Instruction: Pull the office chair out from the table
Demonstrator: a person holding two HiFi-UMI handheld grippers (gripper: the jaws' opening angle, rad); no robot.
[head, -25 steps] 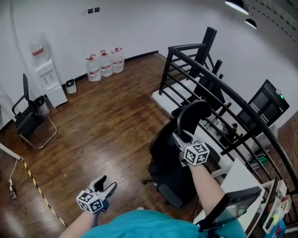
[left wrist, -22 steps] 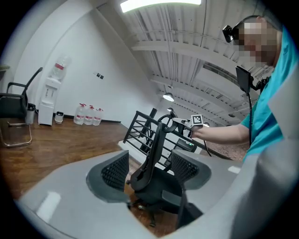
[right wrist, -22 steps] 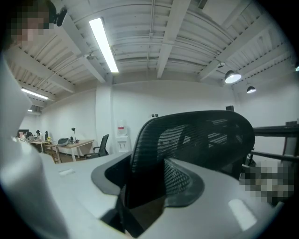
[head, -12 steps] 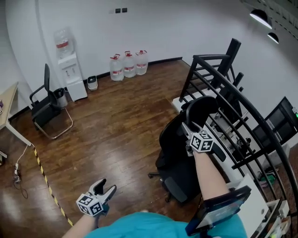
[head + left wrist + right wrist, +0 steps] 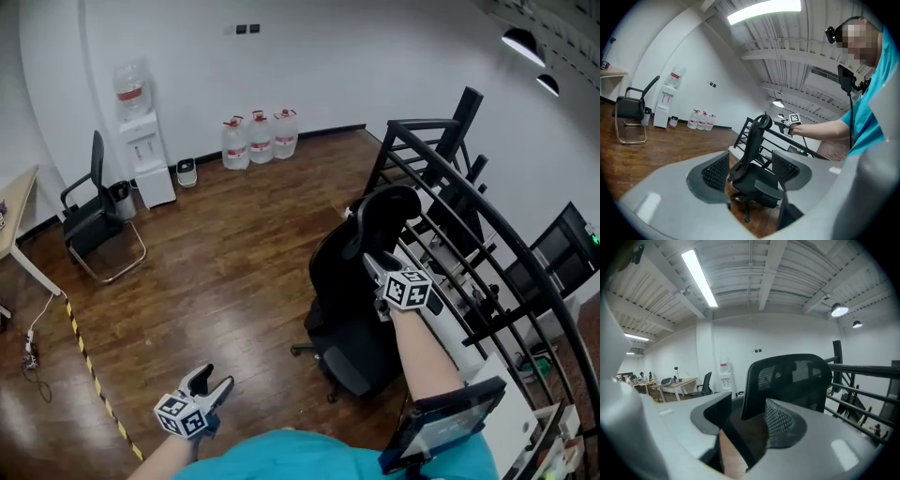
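Office chair [image 5: 352,300] on the wooden floor [image 5: 225,253], just left of the white surface [image 5: 457,336] behind the black railing [image 5: 469,234]; since the earlier frame it has rolled left, away from that surface. Right gripper [image 5: 368,265] behind the headrest [image 5: 384,211]; its jaws have just been opening and stand wide, with the headrest's edge between them and not pressed. Left gripper [image 5: 214,379] low at near left, as before; jaws apart, empty.

Black mesh-backed office chair [image 5: 342,281] with headrest stands upright on its wheeled base on wooden floor [image 5: 225,262]
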